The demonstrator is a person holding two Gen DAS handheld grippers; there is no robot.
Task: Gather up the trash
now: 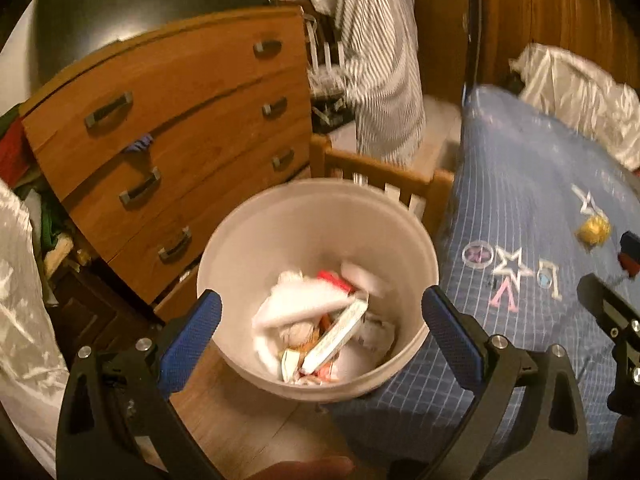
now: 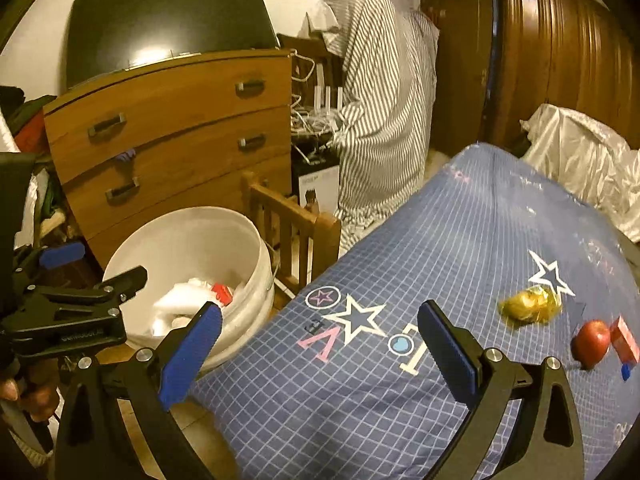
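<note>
**Between pickups, both grippers empty**

Left gripper [image 1: 320, 316] held over the white bucket [image 1: 248, 240], fingers spread wide, nothing between them. Inside the bucket: white tissue, a red-and-white wrapper, other scraps already collected. Right gripper [image 2: 320, 344] out over the blue checked bedspread [image 2: 360, 400], likewise spread wide and carrying nothing. Still lying on the bedspread, well to the right: a crumpled gold wrapper [image 2: 530, 306], a red apple [image 2: 592, 340] and, just beside it, a small red box [image 2: 626, 338].

By the look of it, a drop just finished or a new reach about to start. Next move likely: swing right toward the gold wrapper, straddle it, close gently on the crinkly foil, carry across to the bucket at the bed's edge. Apple probably not trash; hard to judge.
</note>
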